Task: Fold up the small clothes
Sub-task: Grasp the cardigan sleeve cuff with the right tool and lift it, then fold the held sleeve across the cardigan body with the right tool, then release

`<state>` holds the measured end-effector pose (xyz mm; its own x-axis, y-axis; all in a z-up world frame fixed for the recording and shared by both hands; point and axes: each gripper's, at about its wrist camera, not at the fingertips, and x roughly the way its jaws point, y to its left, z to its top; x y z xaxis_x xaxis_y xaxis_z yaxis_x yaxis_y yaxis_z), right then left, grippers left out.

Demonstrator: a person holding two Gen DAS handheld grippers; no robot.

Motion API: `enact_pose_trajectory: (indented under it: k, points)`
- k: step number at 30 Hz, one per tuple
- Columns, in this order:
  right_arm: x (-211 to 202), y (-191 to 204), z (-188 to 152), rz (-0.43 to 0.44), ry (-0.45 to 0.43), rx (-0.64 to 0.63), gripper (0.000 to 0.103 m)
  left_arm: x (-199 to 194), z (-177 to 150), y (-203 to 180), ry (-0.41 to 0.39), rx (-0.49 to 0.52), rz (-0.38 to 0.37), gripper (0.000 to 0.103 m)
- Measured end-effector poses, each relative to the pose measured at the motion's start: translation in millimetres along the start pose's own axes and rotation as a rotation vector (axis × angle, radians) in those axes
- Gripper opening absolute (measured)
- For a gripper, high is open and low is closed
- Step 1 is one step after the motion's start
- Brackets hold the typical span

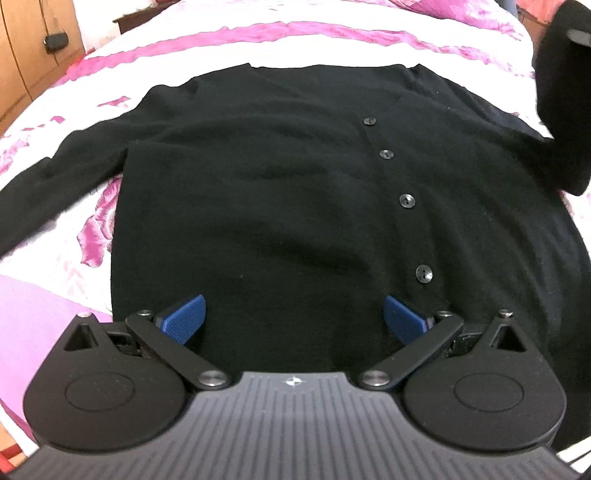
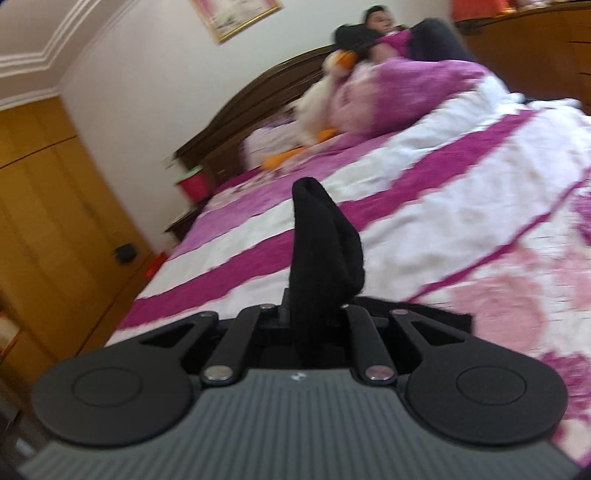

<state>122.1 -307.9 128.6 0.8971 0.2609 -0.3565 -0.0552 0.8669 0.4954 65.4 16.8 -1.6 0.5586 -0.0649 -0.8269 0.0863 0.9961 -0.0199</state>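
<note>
A black buttoned cardigan lies flat on the pink and white bedspread, front side up, with several buttons down its placket. Its left sleeve lies stretched out to the left. My left gripper is open and empty, with its blue pads spread just above the cardigan's hem. My right gripper is shut on the end of the cardigan's right sleeve, which sticks up out of the jaws. In the left wrist view that lifted sleeve hangs at the far right.
A wooden wardrobe stands left of the bed. A dark headboard is at the far end. A person sits by the pillows with a plush toy. A red bin is beside the bed.
</note>
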Motion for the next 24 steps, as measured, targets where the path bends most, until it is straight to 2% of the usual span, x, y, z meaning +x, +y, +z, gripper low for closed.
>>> enact_pose_trajectory:
  k: [5, 10, 19, 24]
  points:
    - [27.7, 53.8, -20.3, 0.079, 0.058, -0.07, 0.011, 2.4, -0.1, 16.0, 0.012, -0.049, -0.001, 0.103]
    - [60.8, 90.9, -51.5, 0.117, 0.139, -0.101, 0.011, -3.9, -0.8, 28.9, -0.017, -0.069, 0.013, 0.103]
    - [111.8, 133.9, -114.5, 0.162, 0.304, -0.161, 0.012, -5.7, -5.7, 52.4, -0.03, -0.106, 0.059, 0.103]
    - [135.4, 136.3, -134.9, 0.173, 0.379, -0.207, 0.014, -7.0, -7.7, 56.2, -0.032, -0.114, 0.07, 0.103]
